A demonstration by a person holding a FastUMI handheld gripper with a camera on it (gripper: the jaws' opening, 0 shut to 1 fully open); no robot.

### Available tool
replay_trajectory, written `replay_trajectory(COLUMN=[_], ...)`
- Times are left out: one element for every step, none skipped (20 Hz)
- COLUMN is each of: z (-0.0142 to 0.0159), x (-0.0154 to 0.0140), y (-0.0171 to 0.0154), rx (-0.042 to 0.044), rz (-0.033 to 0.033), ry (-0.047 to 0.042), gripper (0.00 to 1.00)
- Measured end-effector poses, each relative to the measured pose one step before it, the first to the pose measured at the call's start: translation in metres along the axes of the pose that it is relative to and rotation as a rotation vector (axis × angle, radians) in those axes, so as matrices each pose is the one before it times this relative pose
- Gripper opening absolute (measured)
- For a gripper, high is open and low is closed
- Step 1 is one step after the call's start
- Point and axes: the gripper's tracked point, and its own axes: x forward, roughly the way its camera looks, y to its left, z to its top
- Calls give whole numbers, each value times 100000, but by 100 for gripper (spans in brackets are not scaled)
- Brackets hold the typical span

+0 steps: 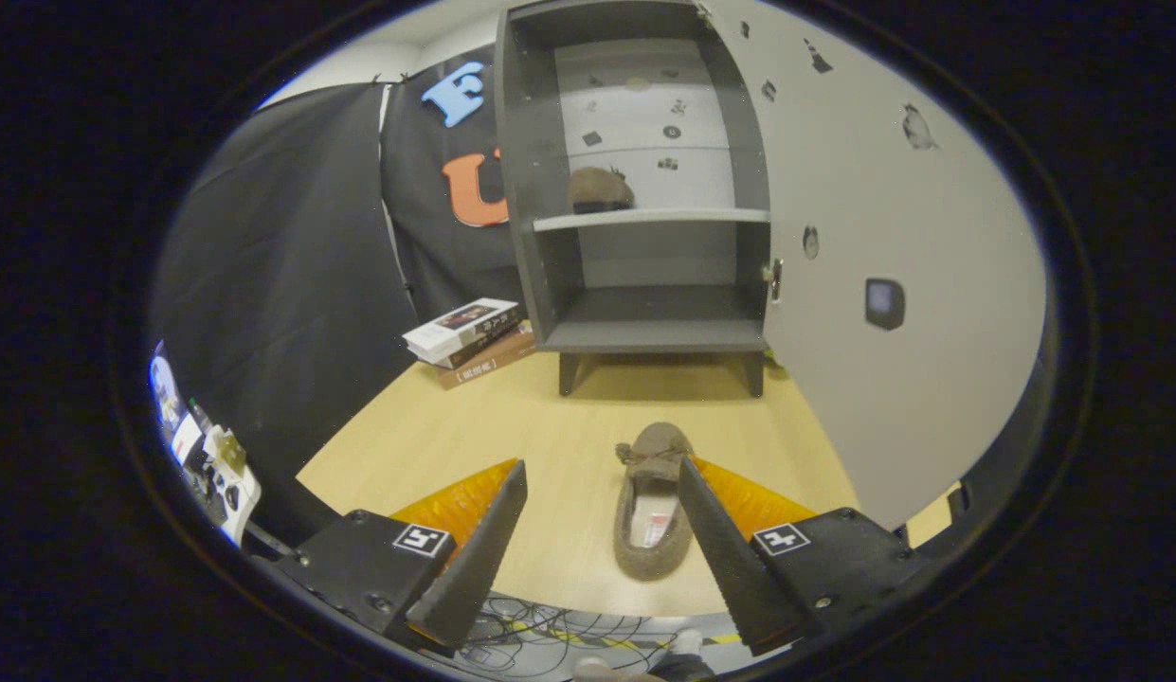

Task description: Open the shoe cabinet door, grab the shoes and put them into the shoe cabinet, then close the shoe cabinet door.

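The cabinet (644, 189) door (891, 284) is already swung open, and one brown shoe (599, 189) sits on the cabinet's middle shelf. The other shoe (654, 507) lies on the table (436, 436) near its front edge. The gripper (602, 478) is wide open and holds nothing; this shoe sits between the fingers, close to the right one, so grabbing it, putting it away and closing the door are left.

Black serrated claw (602, 474) (orange-backed, square-marker tags)
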Motion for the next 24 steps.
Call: replay_trajectory(z=[-1153, -1012, -559, -915, -530, -484, -311, -301, 53, 224, 359, 206, 195, 197, 431, 477, 376, 304, 134, -110, 120, -4, 210, -69], x=[1619, 1577, 1678, 1370, 1378, 1420, 1369, 1205, 1157, 841, 939, 956, 747, 876, 723, 627, 747, 562, 347, 93, 36, -71, 45, 58], y=[-116, -26, -186, -266, -306, -384, -430, -235, -354, -196, 29, 210, 117, -300, -212, -270, -64, -76, -12, -240, -266, -296, -423, -248], rx=[-673, -1044, -1561, -605, 1079, 1279, 1515, 1808, 1219, 794, 769, 758, -151, -582, -208, -84, 127, -416, -738, -1128, -831, -542, -68, 1373], rz=[-495, -382, -1150, -342, -689, -429, -133, 650, -881, -305, 248, 655, 171, -781, -1102, -1016, -199, 293, 740, -773, -770, -401, -222, 146], ry=[3166, 1837, 1314, 2427, 1884, 2385, 2818, 1896, 1320, 413, 603, 838, 1023, 520, -43, 32, 9, 249, 637, 1006, 201, 520, 82, 627], gripper=[100, 100, 100, 100, 100, 100, 100, 100, 100, 100, 100, 100, 100, 100, 100, 100, 100, 100, 100, 100, 96, 86, 72, 59])
